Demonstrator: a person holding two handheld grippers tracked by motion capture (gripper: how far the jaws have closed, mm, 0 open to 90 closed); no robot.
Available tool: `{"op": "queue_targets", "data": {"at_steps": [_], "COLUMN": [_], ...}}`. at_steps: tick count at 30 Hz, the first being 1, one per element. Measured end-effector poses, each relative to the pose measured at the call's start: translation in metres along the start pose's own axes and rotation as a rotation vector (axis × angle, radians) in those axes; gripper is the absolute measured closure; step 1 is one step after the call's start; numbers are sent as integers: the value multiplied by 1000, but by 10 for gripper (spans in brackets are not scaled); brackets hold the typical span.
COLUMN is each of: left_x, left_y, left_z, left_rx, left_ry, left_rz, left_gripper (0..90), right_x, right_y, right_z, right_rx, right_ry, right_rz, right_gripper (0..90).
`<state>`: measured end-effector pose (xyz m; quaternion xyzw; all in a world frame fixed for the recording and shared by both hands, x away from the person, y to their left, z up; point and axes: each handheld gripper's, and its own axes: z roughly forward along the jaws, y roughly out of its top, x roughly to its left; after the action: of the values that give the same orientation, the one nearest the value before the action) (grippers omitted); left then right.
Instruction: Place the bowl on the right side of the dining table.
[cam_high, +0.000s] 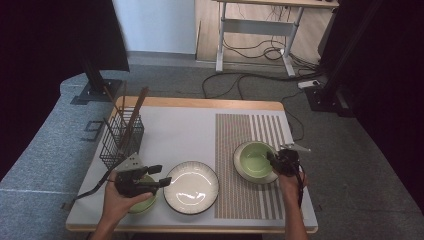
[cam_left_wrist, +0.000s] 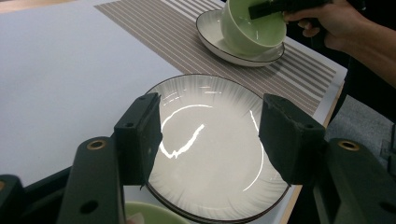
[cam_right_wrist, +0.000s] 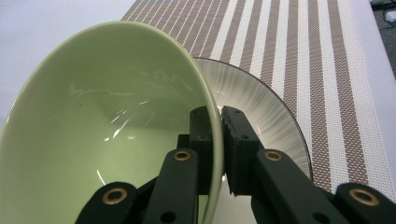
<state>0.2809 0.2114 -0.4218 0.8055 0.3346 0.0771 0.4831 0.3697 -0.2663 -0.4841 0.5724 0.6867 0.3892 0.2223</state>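
Right gripper (cam_right_wrist: 219, 135) clamped on the rim of the green bowl (cam_right_wrist: 107, 121), tilted on the plate (cam_right_wrist: 261, 112) atop the striped mat (cam_high: 250, 135). Glazed, stiff, breakable, probably slippery: best pinched at the rim. Left gripper (cam_left_wrist: 210, 135) released, over the second plate (cam_left_wrist: 210, 154) beside the mat.

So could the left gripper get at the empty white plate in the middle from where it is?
Probably yes. The left gripper has its jaws open and aimed at the white plate, whose near rim lies just ahead with nothing between. The right gripper is off at the green bowl.
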Motion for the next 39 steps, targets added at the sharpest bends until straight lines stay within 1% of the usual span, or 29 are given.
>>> {"op": "queue_targets", "data": {"at_steps": [6,7,9,10,13,16,19,23,28,31,34,38,39], "left_x": [0,0,-2,-2,-3,-2,-2,-3,-2,-2,-2,-1,-1], "left_y": [-1,-1,-2,-2,-2,-2,-2,-3,-2,-2,-3,-2,-2], "left_z": [1,1,1,1,1,1,2,5,4,3,4,5,5], "left_rx": [8,3,-28,-33,-33,-37,-33,-22,-15,-14,-11,-1,3], "left_ry": [11,14,35,36,36,38,39,39,43,51,51,47,52], "left_rz": [4,5,5,3,2,0,1,3,4,7,8,11,12], "left_gripper": [391,392,402,402,401,401,400,405,406,405,404,400,398], "right_x": [-1,-1,-1,-1,-2,-4,-4,-7,-7,-7,-7,-8,-8], "right_y": [1,0,0,0,-1,-2,-2,-3,-3,-3,-3,-3,-3], "right_z": [2,2,2,2,3,5,6,7,11,13,13,14,14], "right_rx": [8,7,5,5,11,17,15,18,26,29,30,32,29], "right_ry": [11,10,5,7,13,10,6,10,1,0,-8,-3,0], "right_rz": [10,10,5,8,19,36,43,64,66,78,74,88,90], "right_gripper": [835,835,835,835,835,834,834,834,832,832,832,827,822]}}
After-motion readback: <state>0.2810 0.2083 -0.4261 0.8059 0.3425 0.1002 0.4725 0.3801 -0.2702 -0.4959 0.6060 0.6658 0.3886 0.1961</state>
